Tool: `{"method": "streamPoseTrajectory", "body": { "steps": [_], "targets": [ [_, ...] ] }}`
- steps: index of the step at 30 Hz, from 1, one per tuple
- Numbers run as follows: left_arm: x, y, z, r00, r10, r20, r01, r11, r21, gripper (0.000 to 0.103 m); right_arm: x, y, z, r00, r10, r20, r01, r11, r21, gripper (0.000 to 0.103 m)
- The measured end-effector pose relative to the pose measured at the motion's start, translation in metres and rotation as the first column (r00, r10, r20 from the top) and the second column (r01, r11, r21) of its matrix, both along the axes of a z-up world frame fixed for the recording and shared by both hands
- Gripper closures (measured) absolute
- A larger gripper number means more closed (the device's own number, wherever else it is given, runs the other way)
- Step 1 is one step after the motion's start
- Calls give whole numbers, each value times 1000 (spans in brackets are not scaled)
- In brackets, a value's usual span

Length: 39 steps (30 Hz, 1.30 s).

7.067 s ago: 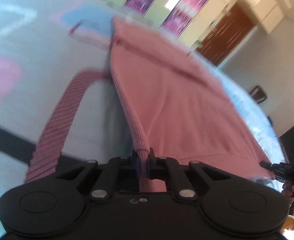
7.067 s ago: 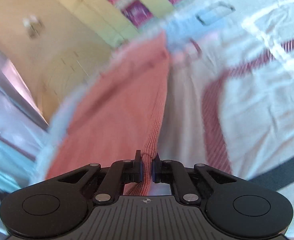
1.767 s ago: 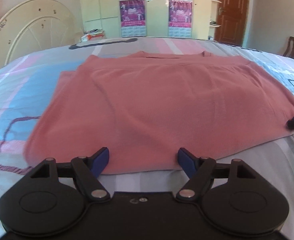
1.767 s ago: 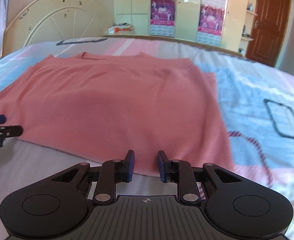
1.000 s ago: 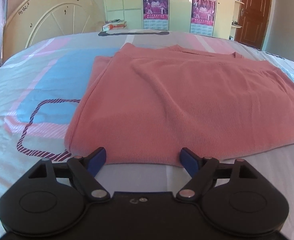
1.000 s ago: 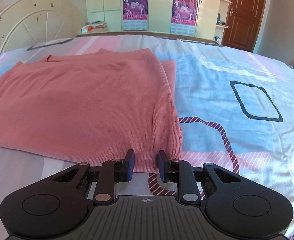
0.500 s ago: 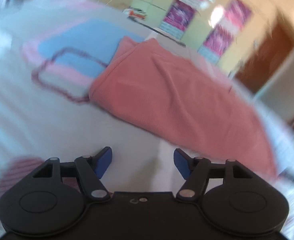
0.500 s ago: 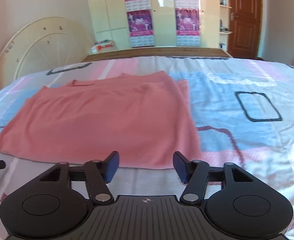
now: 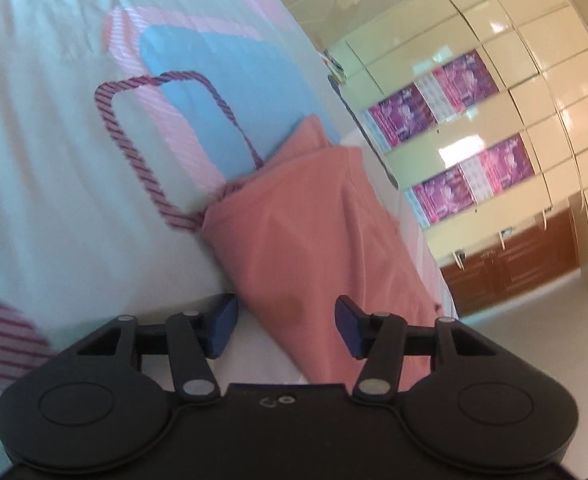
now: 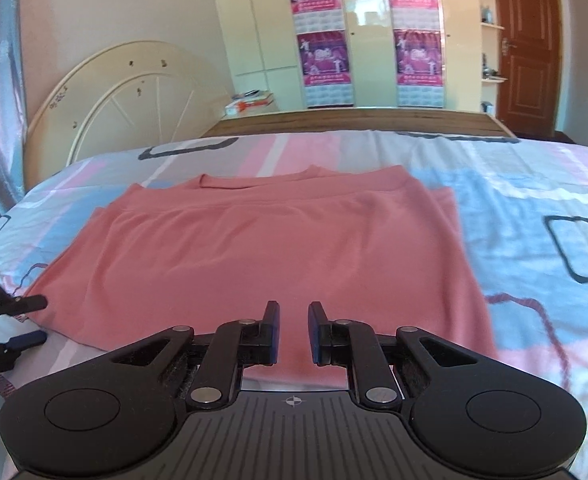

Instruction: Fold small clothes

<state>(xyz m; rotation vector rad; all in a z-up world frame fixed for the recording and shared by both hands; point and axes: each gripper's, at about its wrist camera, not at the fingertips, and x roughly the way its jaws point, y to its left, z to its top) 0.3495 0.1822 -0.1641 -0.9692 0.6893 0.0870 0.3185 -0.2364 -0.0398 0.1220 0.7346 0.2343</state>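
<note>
The left gripper is rolled sideways with jaws wide apart; the right gripper sits level, jaws narrowly parted

A sunlit bedroom holds a bed under a pastel patterned sheet, a cream arched headboard leaning on the left wall, glossy cream wardrobes hung with magenta posters, perhaps calendars, and a brown wooden door at right.

My black left gripper has blue pads. The top is plain salmon pink. The sheet shows pink, blue and grey blocks with dark outlines; upper centre, purple posters on cream cupboards.
</note>
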Motion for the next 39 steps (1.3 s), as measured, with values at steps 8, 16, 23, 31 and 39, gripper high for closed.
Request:
{"method": "streamPoseTrajectory", "body": {
  "steps": [8, 16, 23, 31, 39],
  "targets": [
    [39, 11, -7, 998, 57, 29, -57, 998, -9, 63, 54, 35, -16, 996, 86, 9, -86, 995, 45, 102],
    [55, 21, 1, 994, 77, 72, -75, 996, -38, 95, 96, 75, -36, 986, 164, -8, -163, 985, 61, 102],
    [46, 26, -21, 997, 73, 23, -72, 996, -57, 90, 109, 83, -61, 981, 179, -76, -175, 983, 57, 103],
    [56, 16, 1, 995, 22, 99, -21, 1000, -9, 95, 110, 82, -62, 981, 178, -80, -175, 983, 49, 103],
    [108, -99, 94, 898, -364, 248, 319, 926, 202, 95, 96, 8, -31, 999, -32, 3, 30, 974, 223, 103]
  ]
}}
